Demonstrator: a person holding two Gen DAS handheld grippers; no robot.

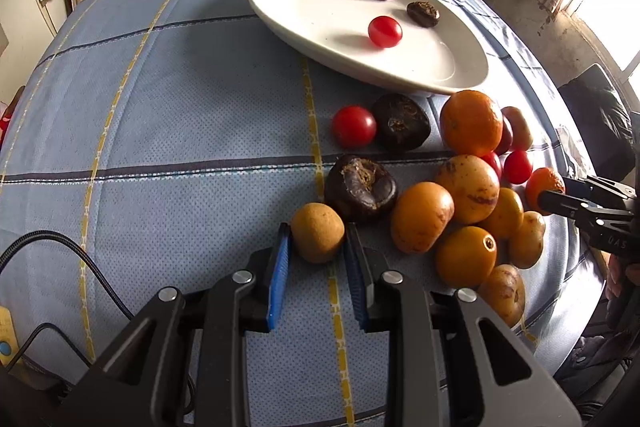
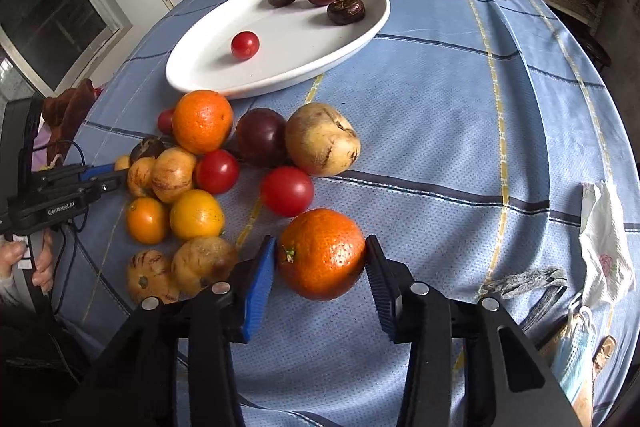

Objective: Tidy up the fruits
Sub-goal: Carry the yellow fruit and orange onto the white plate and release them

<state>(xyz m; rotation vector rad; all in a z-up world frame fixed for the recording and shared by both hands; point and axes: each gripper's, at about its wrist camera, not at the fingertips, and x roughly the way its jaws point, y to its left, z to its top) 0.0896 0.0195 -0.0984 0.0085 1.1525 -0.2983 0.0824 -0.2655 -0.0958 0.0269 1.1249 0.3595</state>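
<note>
1. Fruit sorting is barely under way: your white plate holds only four pieces, two cherry tomatoes and two dark water chestnuts, and most of its surface is bare.
2. Everything else sits loose on the counter in a heap just below the plate's near rim: oranges, yellow-orange fruits, more red tomatoes, dark chestnuts, a pale knobbly one. By my reckoning, most of the job is ahead of you.
3. Your left hand-held gripper has its blue pads either side of the small tan fruit at the heap's near edge. The pads look to be touching its flanks, jaws narrowed to its width. The fruit sits low by the cloth, and I can't tell whether it is lifted.
4. Your right hand-held gripper is spread wider, around the big orange at the near side of the pile. Both pads sit right against the peel, so it reads as a grip, though how firm I can't judge.
5. Both hands loaded, then, and the plate lies well beyond the pile from each hand-held gripper.
</note>
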